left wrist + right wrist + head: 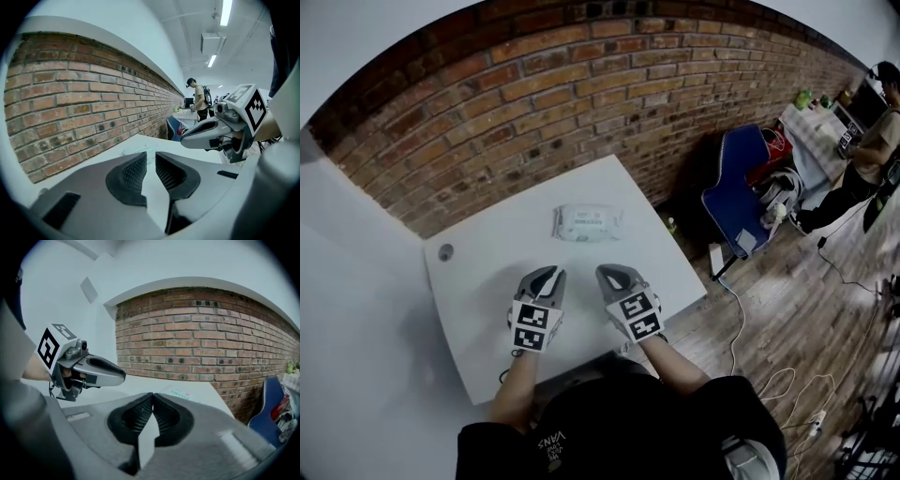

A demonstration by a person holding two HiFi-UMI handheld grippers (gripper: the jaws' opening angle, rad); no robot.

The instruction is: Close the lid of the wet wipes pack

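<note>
While the flat white plastic wet wipes pack lies mid-frame, the left gripper is slightly released, empty. The right gripper is clenched on nothing.

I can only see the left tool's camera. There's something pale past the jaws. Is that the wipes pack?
Observer: Yes. In the head view the wet wipes pack lies flat on the white table, beyond the left tool and the right tool. Neither touches it.
Operator: Is my other tool holding anything?
Observer: No. The right gripper view shows the right tool's jaws closed together with nothing between them.
Operator: Which tool is closer to the pack?
Observer: Neither, really. From above, the pack sits about midway between the two. Its lid is too small to read.
</note>
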